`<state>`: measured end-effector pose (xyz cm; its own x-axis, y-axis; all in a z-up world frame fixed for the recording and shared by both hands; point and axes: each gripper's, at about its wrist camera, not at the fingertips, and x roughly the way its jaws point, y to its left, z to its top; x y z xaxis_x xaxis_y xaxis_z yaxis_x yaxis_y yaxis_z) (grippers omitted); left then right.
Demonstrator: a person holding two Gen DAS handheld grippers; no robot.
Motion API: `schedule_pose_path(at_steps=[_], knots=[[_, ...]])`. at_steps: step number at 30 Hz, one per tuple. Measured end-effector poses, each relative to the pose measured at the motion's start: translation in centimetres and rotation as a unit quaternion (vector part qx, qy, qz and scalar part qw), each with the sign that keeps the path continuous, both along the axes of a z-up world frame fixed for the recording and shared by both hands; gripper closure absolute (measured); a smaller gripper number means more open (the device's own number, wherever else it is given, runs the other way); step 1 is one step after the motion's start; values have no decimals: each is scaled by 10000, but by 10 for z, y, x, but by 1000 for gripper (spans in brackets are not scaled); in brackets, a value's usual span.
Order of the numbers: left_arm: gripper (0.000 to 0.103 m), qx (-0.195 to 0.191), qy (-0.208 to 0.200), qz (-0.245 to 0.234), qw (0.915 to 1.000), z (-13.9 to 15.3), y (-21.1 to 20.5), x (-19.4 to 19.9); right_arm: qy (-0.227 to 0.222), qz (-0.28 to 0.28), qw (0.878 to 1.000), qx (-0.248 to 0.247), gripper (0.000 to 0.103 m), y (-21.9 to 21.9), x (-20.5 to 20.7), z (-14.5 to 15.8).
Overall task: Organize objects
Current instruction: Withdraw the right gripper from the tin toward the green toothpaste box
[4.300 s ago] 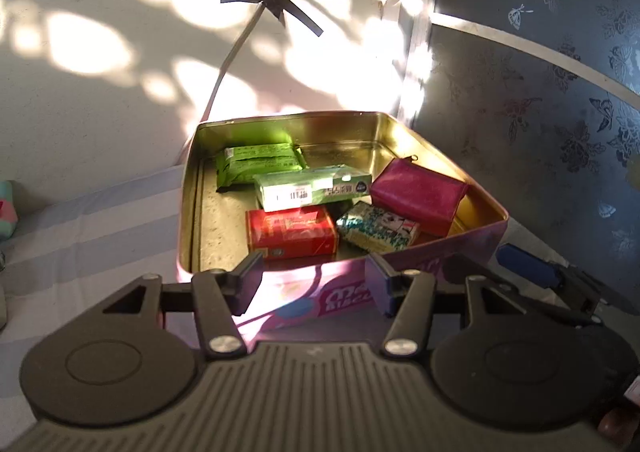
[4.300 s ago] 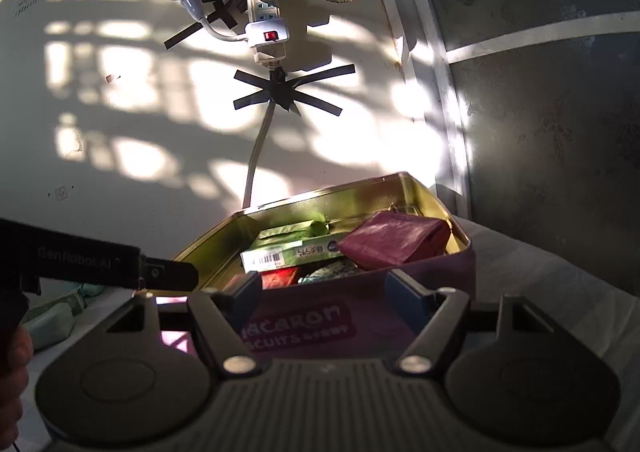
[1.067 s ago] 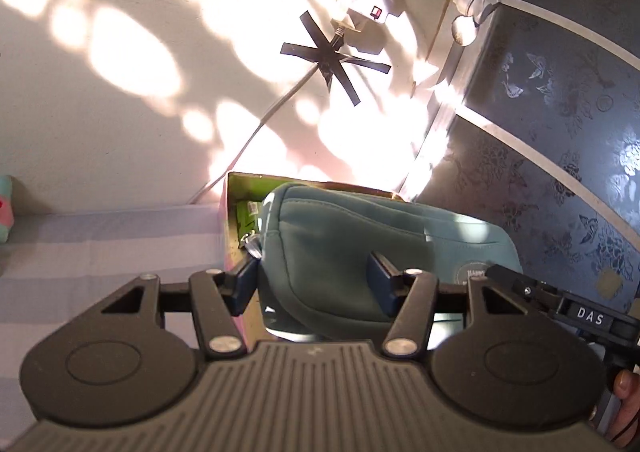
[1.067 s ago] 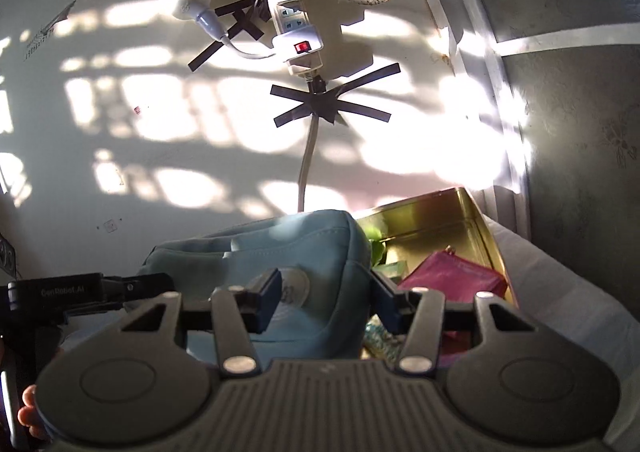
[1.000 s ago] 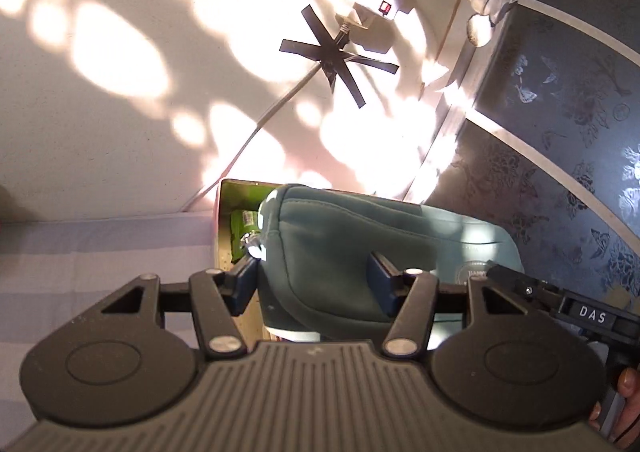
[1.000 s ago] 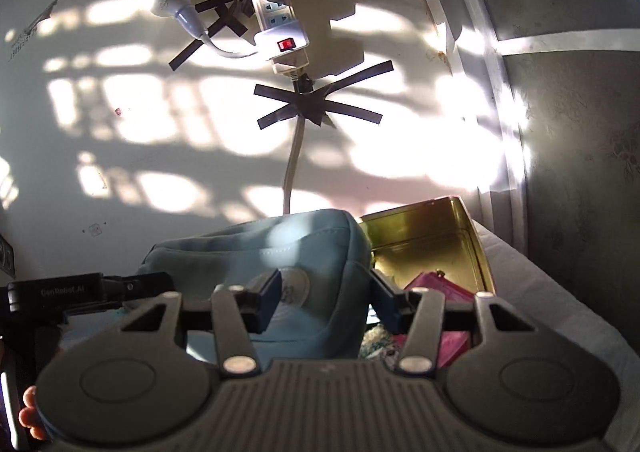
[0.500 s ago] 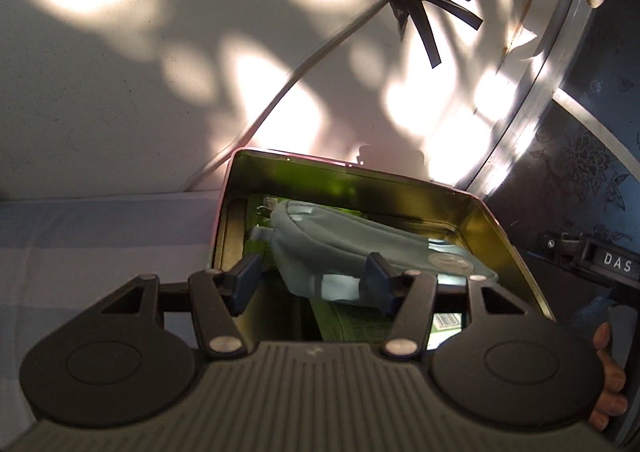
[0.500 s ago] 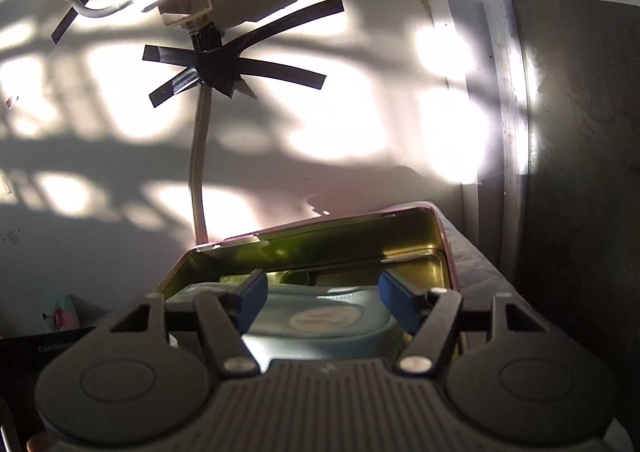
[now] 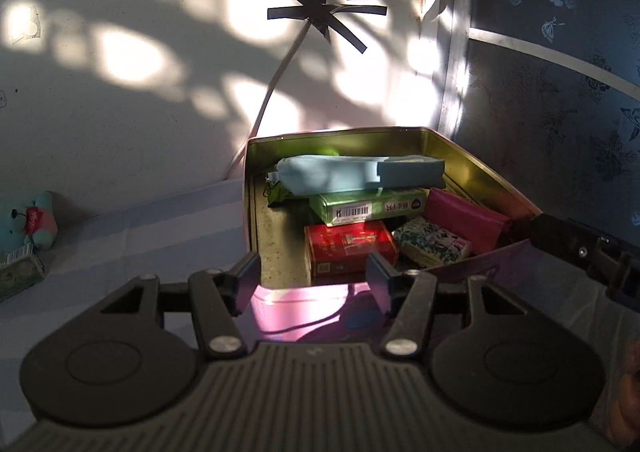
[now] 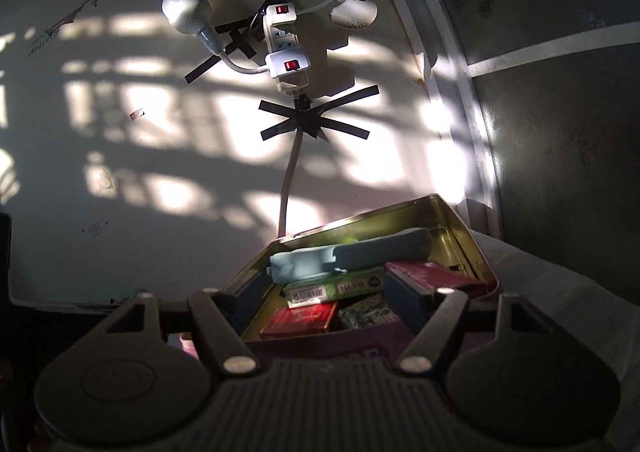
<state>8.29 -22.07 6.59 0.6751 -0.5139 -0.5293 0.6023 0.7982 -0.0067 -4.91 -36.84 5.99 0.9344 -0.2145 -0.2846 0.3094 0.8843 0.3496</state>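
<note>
Your blue pouch lies in the gold tin at its far end, on top of the green box, whose far part it hides; from the right wrist the tin's near wall cuts off the red box and patterned packet. Your left gripper is released and empty just short of the tin, and your right gripper, jaws just opened wider, grasps nothing. Only the left view shows the teddy far left of the tin, and the pink purse in full.

Light-blue fabric pouch lies across the back of the gold metal tin, atop a green carton. Left gripper open, empty, short of the tin.
</note>
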Motion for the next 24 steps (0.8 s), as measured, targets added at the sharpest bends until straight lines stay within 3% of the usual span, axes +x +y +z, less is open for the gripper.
schedule_pose_path(at_steps=[3, 8, 12, 24], knots=[[43, 110, 178, 156, 9997, -16, 15, -12, 278, 83, 9987, 420, 33, 15, -13, -21], [43, 366, 184, 439, 9982, -41, 44, -31, 735, 246, 9947, 676, 33, 40, -22, -45], [43, 571, 14, 727, 9957, -52, 66, -37, 955, 388, 9935, 489, 33, 64, -22, -51], [42, 605, -21, 1250, 9903, -64, 118, -33, 1299, 919, 9865, 373, 33, 116, -1, -61]])
